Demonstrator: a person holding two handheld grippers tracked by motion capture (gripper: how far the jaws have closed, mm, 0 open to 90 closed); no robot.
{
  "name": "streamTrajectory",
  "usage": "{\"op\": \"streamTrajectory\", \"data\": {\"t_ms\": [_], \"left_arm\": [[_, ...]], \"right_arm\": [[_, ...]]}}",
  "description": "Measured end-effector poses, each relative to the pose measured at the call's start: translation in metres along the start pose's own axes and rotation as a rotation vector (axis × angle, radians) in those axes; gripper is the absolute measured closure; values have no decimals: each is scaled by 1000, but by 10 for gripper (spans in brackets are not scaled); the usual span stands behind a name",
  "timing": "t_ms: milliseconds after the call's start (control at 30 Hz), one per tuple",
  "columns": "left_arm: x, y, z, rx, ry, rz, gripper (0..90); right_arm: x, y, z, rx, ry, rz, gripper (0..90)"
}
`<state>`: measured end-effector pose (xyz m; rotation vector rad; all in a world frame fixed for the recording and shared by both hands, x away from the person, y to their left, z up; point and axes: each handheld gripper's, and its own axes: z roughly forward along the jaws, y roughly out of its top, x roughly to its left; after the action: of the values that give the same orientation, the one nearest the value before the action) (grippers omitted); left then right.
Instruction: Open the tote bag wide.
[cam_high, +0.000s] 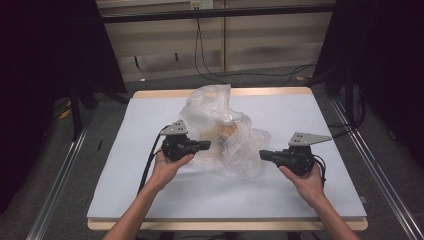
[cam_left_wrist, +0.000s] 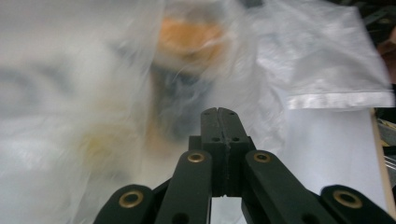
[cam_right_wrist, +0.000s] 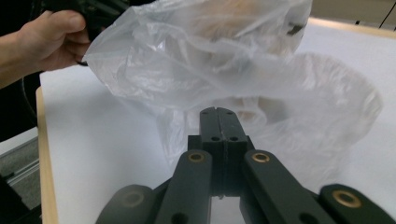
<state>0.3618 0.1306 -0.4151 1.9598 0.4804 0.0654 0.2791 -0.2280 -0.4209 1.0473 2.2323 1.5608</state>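
A crumpled clear plastic bag (cam_high: 220, 112) lies in the middle of the table, with an orange and tan item (cam_high: 227, 131) inside it. My left gripper (cam_high: 205, 145) points right, its tip touching the bag's left side. In the left gripper view the jaws are pressed together (cam_left_wrist: 219, 111) against the blurred bag (cam_left_wrist: 93, 93), and the orange item (cam_left_wrist: 187, 35) shows through the film. My right gripper (cam_high: 262, 154) points left at the bag's lower right lobe. Its jaws are shut (cam_right_wrist: 218, 111), with the bag (cam_right_wrist: 210, 60) just beyond them. Whether either pinches film is unclear.
The table (cam_high: 300, 115) has a pale top with a wooden rim. The hand holding the left gripper (cam_right_wrist: 46, 37) shows in the right gripper view. Dark curtains stand on both sides. Cables lie on the floor (cam_high: 210, 75) behind the table.
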Motion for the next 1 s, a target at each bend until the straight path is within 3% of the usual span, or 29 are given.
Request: {"op": "streamTrajectory", "data": {"t_ms": [167,367,600,700,800,1000], "left_arm": [[-9,20,2,-44,-25,34,900],[-17,57,17,-62,-42,84,900],[-9,92,36,-102,-58,84,900],[4,112,43,-94,-4,90,900],[13,117,46,-83,19,81,900],[29,108,51,-21,77,70,900]], "right_arm": [[3,13,-2,-20,1,-27,900],[1,37,-11,-88,-4,-31,900],[-10,62,13,-93,-4,-38,900],[-18,78,29,-65,-20,-42,900],[-21,89,39,-57,-20,-47,900],[-22,94,59,-49,-3,-45,900]]}}
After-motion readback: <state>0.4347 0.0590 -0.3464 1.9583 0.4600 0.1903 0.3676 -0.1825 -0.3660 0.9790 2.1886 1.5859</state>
